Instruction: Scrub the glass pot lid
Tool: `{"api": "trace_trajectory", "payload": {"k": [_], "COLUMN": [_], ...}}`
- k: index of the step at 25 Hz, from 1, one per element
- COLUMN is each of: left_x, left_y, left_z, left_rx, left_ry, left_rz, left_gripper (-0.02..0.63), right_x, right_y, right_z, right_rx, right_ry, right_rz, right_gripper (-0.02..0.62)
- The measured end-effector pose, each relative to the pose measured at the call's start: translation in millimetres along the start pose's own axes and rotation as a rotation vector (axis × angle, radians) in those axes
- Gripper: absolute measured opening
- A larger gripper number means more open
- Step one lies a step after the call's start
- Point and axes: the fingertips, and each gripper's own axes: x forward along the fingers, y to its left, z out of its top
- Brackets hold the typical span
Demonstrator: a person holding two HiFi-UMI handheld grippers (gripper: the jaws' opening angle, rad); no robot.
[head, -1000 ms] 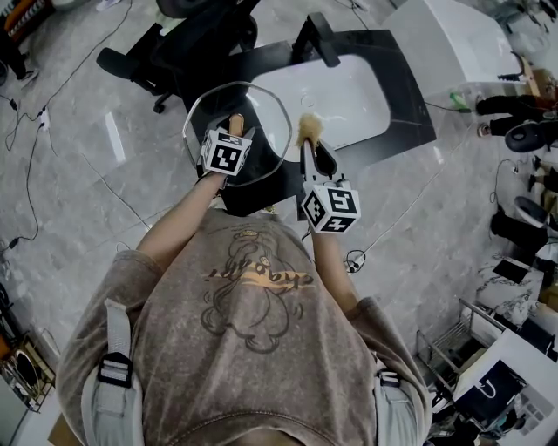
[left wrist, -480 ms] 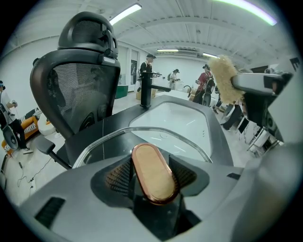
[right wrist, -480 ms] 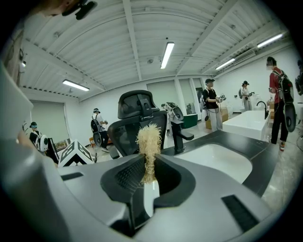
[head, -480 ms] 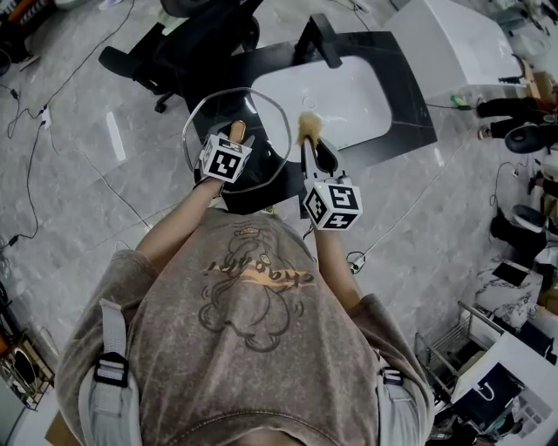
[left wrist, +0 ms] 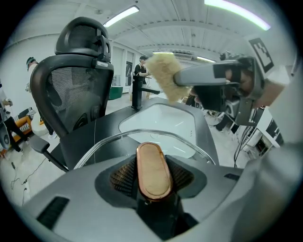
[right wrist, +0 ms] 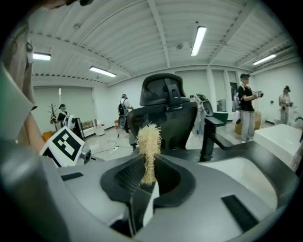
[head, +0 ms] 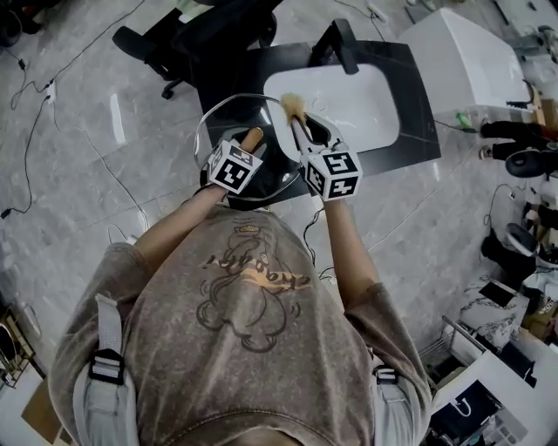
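The glass pot lid (head: 223,118) is held off the counter by its copper-coloured handle (head: 251,138). My left gripper (head: 248,150) has its jaws closing tighter on that handle (left wrist: 152,171), which sits between the dark pads; the lid's rim (left wrist: 109,142) curves in front. My right gripper (head: 307,136) is shut on a brush whose straw-coloured bristles (head: 290,106) hang at the lid's right edge, over the sink. In the right gripper view the brush (right wrist: 148,142) stands up between the jaws (right wrist: 147,177). From the left gripper view the bristles (left wrist: 163,75) show above the lid.
A white sink (head: 357,100) is set in a black counter (head: 418,131), with a black faucet (head: 342,42) behind. A black office chair (head: 200,26) stands at the back left, a white cabinet (head: 462,52) at the right. Cables lie on the floor (head: 52,96).
The right gripper has swung left with the brush, so the bristles now sit at the lid's edge. The two grippers stand closer together, and the lid has shifted toward the sink.
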Motion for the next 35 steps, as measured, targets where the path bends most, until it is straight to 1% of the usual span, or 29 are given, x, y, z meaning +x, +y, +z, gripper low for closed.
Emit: {"api": "trace_trajectory", "payload": {"k": [3,7,9,12,14,17,23,29,32,35], "left_x": [2,3,3,4,5,5,7,7,7,6], "left_y": [-5,-7,-8,-8,-7,-7,-6,-5,-5,-6], "left_z": [-4,-15,-16,-14,-14,-13,-14,-14,-14,-14], "left_rx": [0.022,0.057,0.055,0.038,0.031,0.024,-0.029,-0.047,-0.053,-0.053], "left_ry": [0.005,0.018,0.011,-0.004,-0.014,-0.029,-0.052,-0.058,-0.060,-0.056], "left_rz": [0.006,0.008,0.014,0.028,0.034,0.043,0.057,0.056,0.055,0.051], "left_gripper": [0.186,0.184,0.184,0.184,0.184,0.184,0.184,0.184,0.184,0.184], "right_x": [35,75,89,100,102,111,126,131,134,135], "right_y": [19,53,72,99,114,121,129,136,136,137], "right_z": [-7,-17,-27,-50,-62,-69,-80,-89,-93,-96], "right_rx": [-0.092,-0.221,-0.299,-0.417,-0.476,-0.501,-0.511,-0.519,-0.499,-0.493], "right_ry": [0.088,0.212,0.298,0.455,0.532,0.591,0.667,0.739,0.774,0.790], "right_rz": [0.126,0.296,0.405,0.579,0.662,0.707,0.762,0.831,0.850,0.846], "right_gripper": [0.067,0.067,0.067,0.067,0.066,0.066,0.061,0.057,0.057,0.057]}}
